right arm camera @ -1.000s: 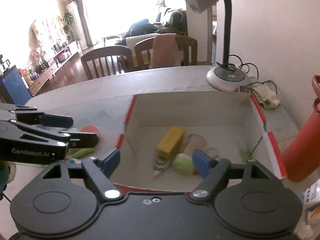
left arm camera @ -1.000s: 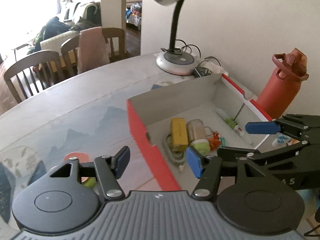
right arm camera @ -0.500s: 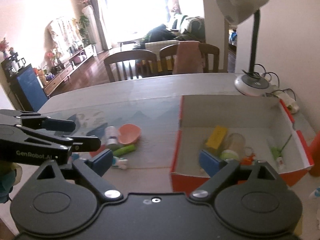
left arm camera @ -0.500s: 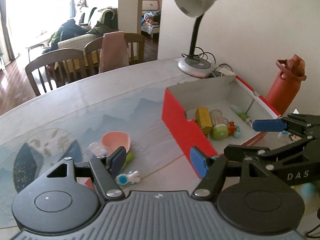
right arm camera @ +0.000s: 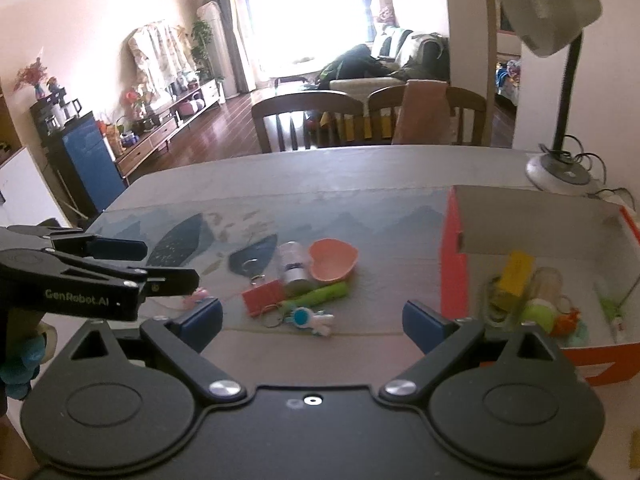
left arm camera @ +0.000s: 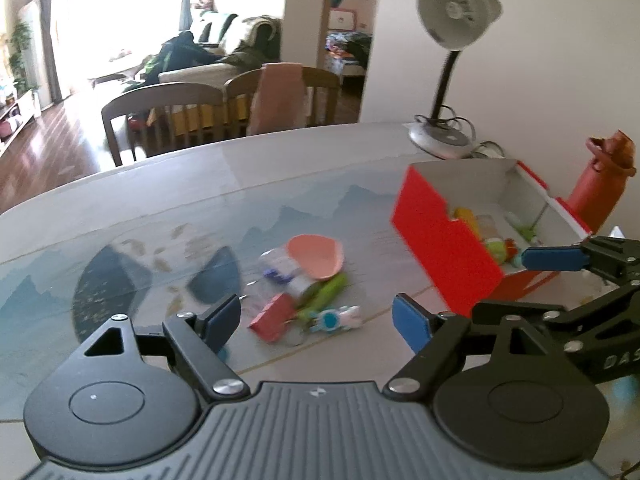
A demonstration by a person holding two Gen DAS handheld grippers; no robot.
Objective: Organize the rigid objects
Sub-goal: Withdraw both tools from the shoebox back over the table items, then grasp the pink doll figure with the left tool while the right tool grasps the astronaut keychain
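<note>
On the left wrist view: left gripper [left arm camera: 318,322] is hanging wide, its jaws having just been opening, nothing between them; right gripper [left arm camera: 516,284] is crossing in at the right edge, also gaping.
Pile: pink heart dish [left arm camera: 316,256], green tube [left arm camera: 326,294], red card [left arm camera: 272,316] and astronaut keyring [left arm camera: 336,318] are lying touching, left of the red box [left arm camera: 444,252].
Risk: blur is making aim unsure; jaws could be scattering the cluster.
On the right wrist view: right gripper [right arm camera: 312,322] is standing wide and empty over the astronaut keyring [right arm camera: 314,320]; left gripper [right arm camera: 132,264] is reaching in alongside.
Risk: both grippers are converging on one pile and could be colliding.
</note>
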